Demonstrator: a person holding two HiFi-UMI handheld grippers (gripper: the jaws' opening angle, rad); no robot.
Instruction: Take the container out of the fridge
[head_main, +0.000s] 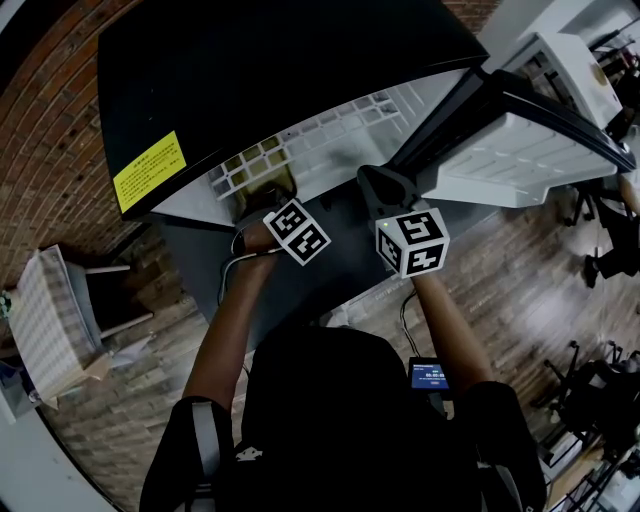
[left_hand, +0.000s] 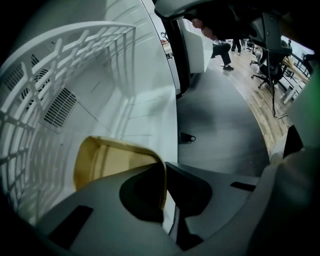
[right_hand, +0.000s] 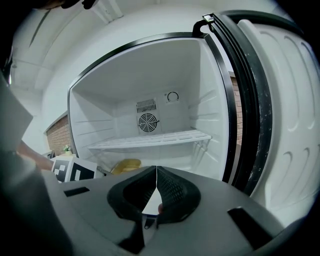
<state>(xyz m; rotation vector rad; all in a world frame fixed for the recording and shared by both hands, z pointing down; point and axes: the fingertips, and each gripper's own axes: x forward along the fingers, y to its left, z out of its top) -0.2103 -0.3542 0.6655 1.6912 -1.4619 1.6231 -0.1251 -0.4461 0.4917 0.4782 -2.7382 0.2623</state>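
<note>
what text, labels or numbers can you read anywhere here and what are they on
Nothing reads clearly.
Yellow sticker on the black fridge: black print, too small to read.
Small blue screen at the person's waist: figures too blurred to read.
Left marker cube and right marker cube: square patterns, no words.
Dial on the fridge's back wall: no legible marks.

- L gripper (left_hand: 165, 172): tilted steeply down, jaws clamped on container (left_hand: 107, 160) rim, one jaw inside the wall, one outside.
- R gripper (right_hand: 156, 172): jaws together, nothing btwn them, pointing a bit below level.
- L arm (head_main: 222, 335) & R arm (head_main: 455, 335): both stretched fwd, grippers side by side, near but apart.
</note>
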